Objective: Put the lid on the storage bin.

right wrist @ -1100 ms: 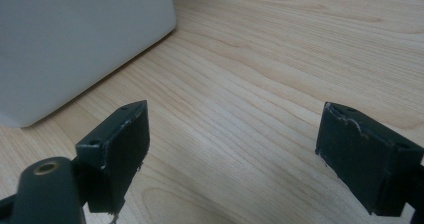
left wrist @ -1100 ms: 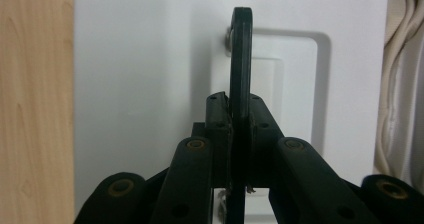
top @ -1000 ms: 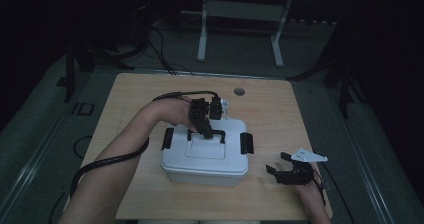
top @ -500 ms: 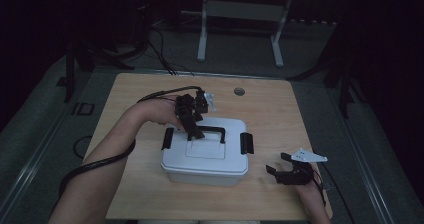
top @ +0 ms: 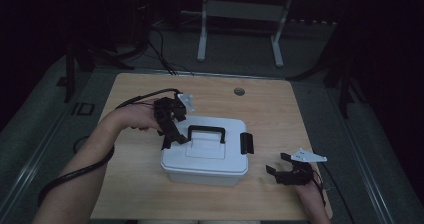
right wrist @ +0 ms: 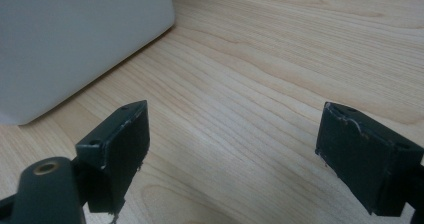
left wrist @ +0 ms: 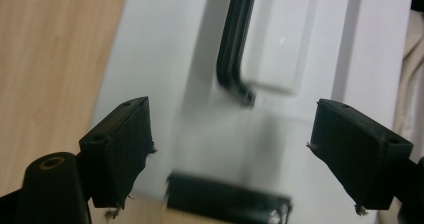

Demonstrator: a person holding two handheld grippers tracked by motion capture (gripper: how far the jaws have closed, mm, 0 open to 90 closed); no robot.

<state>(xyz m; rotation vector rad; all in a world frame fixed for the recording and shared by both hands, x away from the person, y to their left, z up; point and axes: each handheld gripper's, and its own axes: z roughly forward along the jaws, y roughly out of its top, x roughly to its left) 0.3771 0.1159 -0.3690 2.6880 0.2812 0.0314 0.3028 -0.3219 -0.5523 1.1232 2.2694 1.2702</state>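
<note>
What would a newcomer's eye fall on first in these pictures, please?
First, the white lidded box with its black handle, in the middle of the wooden table. Next, the left hand-held gripper over the box's left end, jaws open above a black side latch and gripping nothing. The right hand-held gripper sits open near the table's right front corner.

Your left gripper (top: 172, 136) covers the white box's (top: 210, 159) left latch; in its own view that latch (left wrist: 227, 204) is blurred and cut off.
</note>
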